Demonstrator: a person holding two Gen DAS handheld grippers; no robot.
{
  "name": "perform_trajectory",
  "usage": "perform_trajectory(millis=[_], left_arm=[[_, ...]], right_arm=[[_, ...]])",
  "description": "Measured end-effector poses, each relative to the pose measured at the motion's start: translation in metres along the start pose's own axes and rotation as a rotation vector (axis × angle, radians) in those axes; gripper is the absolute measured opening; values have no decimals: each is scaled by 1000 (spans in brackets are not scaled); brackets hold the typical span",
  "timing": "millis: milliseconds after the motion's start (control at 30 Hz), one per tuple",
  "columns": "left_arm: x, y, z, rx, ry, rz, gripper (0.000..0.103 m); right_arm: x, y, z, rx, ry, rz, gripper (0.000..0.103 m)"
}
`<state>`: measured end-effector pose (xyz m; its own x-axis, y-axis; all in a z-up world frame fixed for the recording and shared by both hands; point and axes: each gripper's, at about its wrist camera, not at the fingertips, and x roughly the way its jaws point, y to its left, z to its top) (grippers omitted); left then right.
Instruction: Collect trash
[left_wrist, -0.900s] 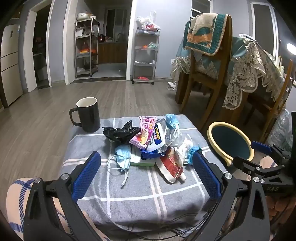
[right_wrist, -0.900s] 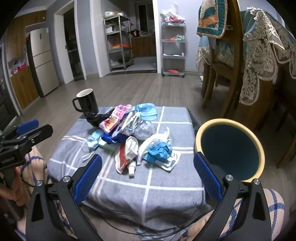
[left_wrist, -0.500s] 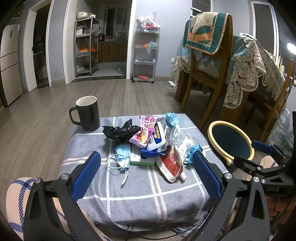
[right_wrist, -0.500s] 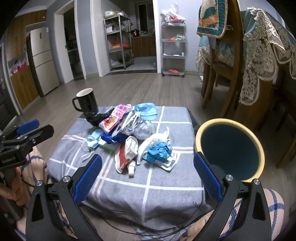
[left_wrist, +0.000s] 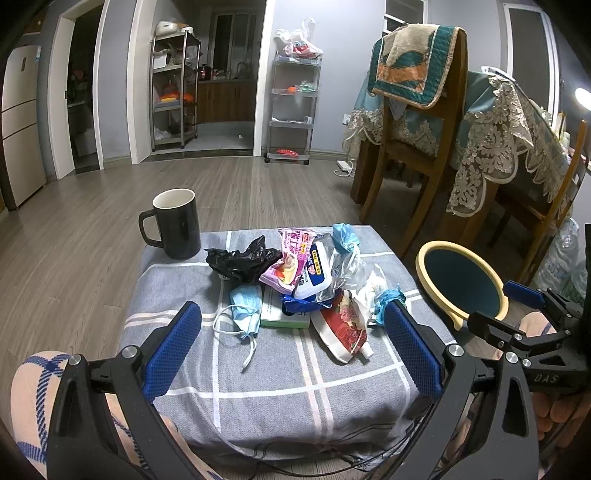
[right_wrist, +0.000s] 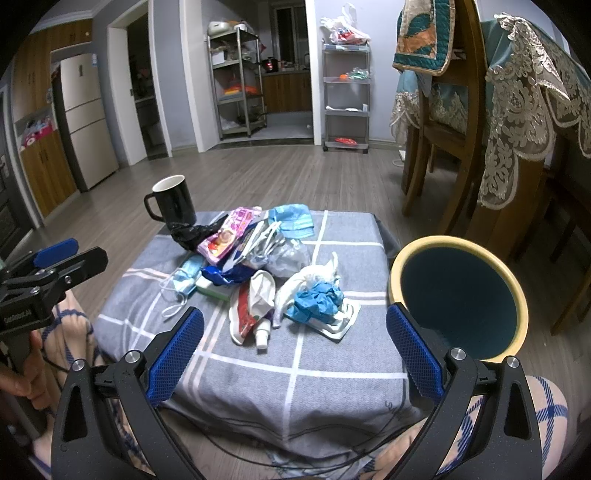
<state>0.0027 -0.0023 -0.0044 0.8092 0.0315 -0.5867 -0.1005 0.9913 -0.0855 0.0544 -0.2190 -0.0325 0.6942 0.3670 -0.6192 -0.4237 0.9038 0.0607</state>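
Observation:
A heap of trash lies on a low table with a grey checked cloth (left_wrist: 280, 373): a black plastic bag (left_wrist: 236, 260), a pink snack wrapper (left_wrist: 290, 258), a blue face mask (left_wrist: 245, 306), a red and white pouch (left_wrist: 343, 328) and a crumpled blue glove (right_wrist: 317, 299). A round bin with a yellow rim (right_wrist: 458, 295) stands to the table's right. My left gripper (left_wrist: 291, 347) hovers open near the table's front edge with nothing between its fingers. My right gripper (right_wrist: 295, 347) is open too, just short of the glove and empty.
A black mug (left_wrist: 177, 223) stands at the table's far left corner. A wooden chair (left_wrist: 413, 147) and a lace-covered dining table (left_wrist: 509, 125) are at the right. Metal shelves (left_wrist: 293, 107) stand by the far wall. The person's checked trouser knees (left_wrist: 33, 398) flank the table.

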Motion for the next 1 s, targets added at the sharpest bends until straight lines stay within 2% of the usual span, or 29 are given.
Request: perform_trajectory(millis=[1000], left_arm=[[5, 1, -5, 4, 6, -3, 97]], right_arm=[[3, 0, -1, -1, 4, -2, 98]])
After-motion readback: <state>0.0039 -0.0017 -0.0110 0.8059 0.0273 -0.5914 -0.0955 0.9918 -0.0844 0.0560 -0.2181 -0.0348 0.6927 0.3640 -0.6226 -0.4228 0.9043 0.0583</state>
